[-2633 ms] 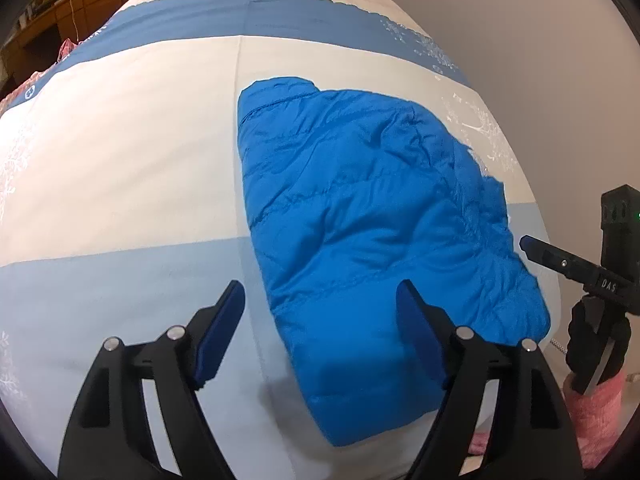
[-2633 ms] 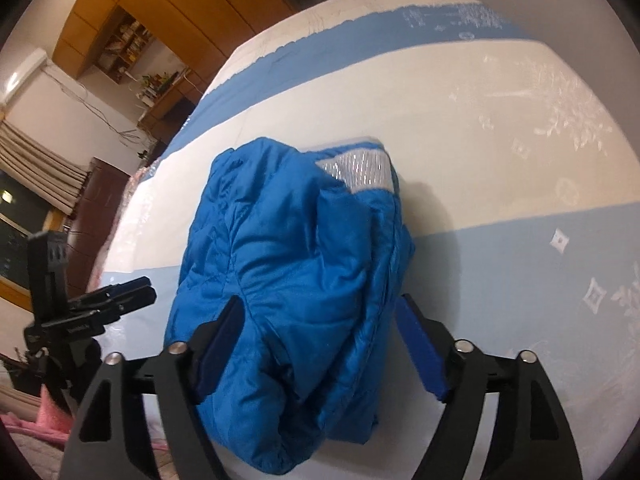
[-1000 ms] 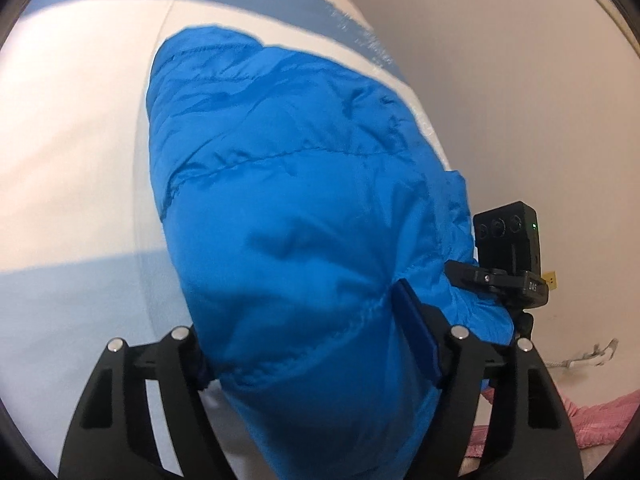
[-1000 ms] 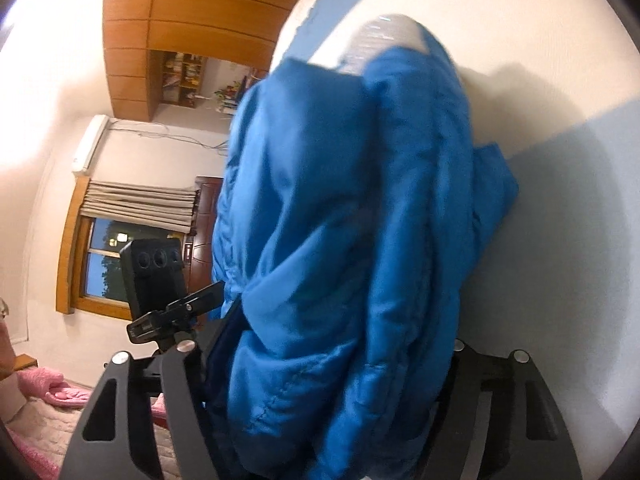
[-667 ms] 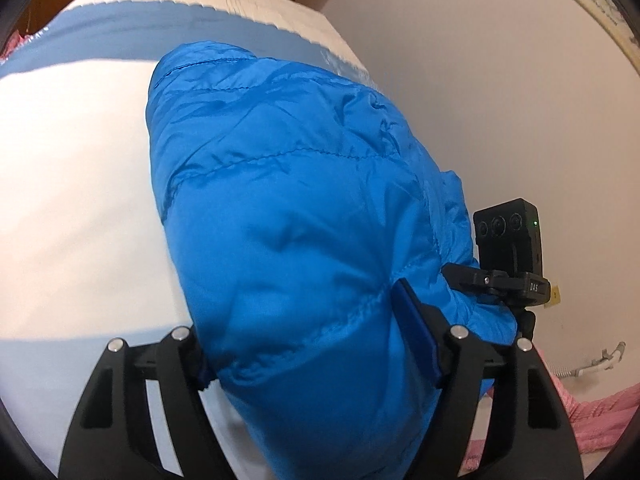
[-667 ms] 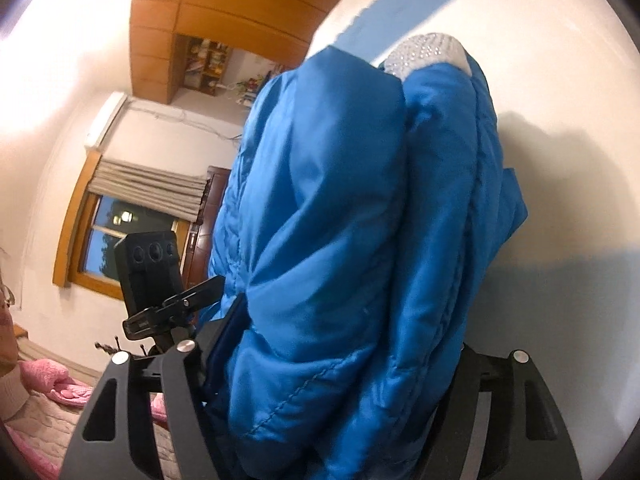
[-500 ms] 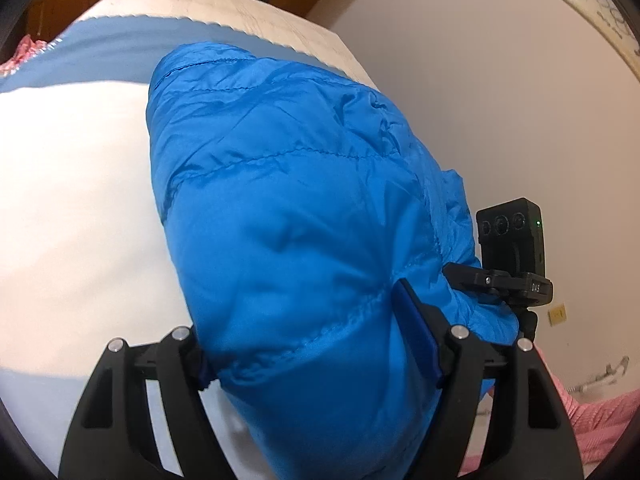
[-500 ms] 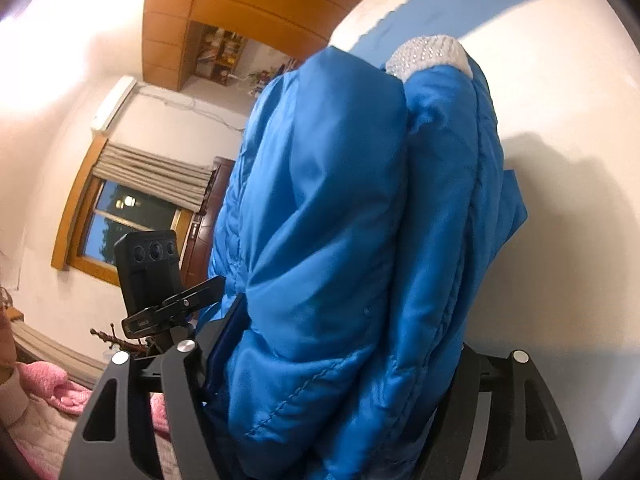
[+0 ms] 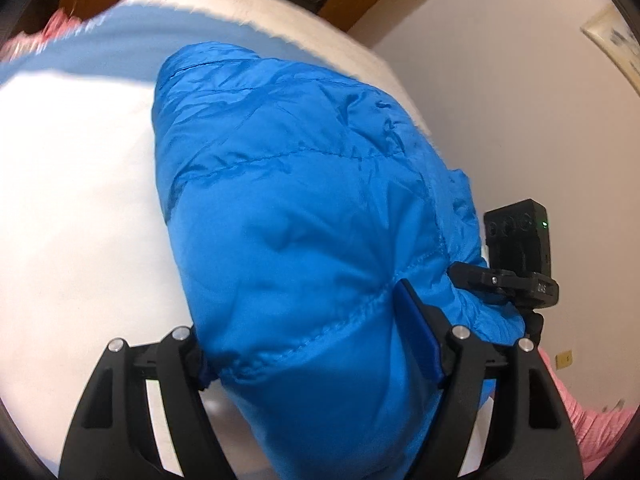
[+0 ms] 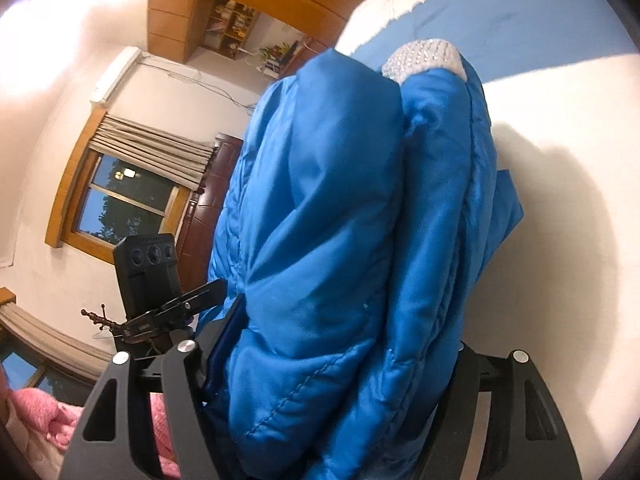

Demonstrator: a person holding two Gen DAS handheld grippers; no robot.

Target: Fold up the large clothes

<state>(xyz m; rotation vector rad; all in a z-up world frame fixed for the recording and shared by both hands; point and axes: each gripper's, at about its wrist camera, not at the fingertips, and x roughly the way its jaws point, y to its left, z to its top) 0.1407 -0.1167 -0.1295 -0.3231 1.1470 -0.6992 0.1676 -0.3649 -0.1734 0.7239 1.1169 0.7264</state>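
From my left gripper (image 9: 316,340) I see the blue padded jacket (image 9: 304,216) as a folded bundle that fills the middle of the view, above the bed cover (image 9: 72,200). On the left of the bundle the white part of the cover lies bare up to a blue band near the far edge. On the right a plain wall (image 9: 520,100) comes close, and the other gripper (image 9: 516,276) sits just beside the jacket there.

The jacket is shiny and quilted, with stitched seams and soft puffy panels. From my right gripper (image 10: 332,364) it looks thick, several layers standing on edge, with a grey sparkling patch (image 10: 424,58) at the top. Its shadow falls on the white cover.

Both grippers hold the jacket, the jaws kept wide by the thick bundle pressed between them. The left pad of the left gripper and the right pad of the right gripper are hidden under cloth. The near end of the jacket is cut off by the frame.
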